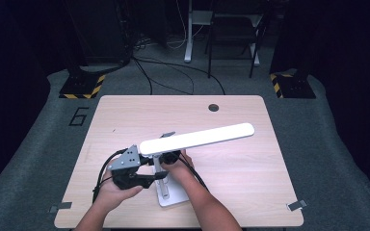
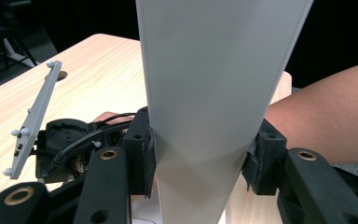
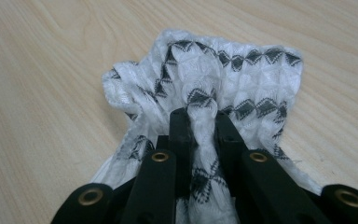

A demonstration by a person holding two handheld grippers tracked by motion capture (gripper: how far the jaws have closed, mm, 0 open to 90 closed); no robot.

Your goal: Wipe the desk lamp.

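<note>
At the near edge of the surface (image 1: pixel 250 192) your two forearms come in, each hand carrying its tongs. Your left tongs (image 2: pixel 198 161) are pinching the pale stem of the desk lamp (image 2: pixel 214 93): in the left gripper view both pads press against the stem's two edges, with the stem rising straight up between them. Below them the lamp's white base (image 1: pixel 171 197) sits flat on the wood between your wrists. Your right tongs (image 3: pixel 200 123) are nearly pressed together on a white cloth with a black diamond pattern (image 3: pixel 205 79); in the right gripper view a bunched fold runs between the two black tips, and the rest of the cloth spreads out crumpled on the wood beyond them. In the high view your right hand (image 1: pixel 176 161) sits just beside the stem, under the near end of the lamp's long white head (image 1: pixel 197 138), which is lit and slants from above your hands toward the far right. Farther off, near the far edge, a small dark round hole (image 1: pixel 214 107) marks the wood.
</note>
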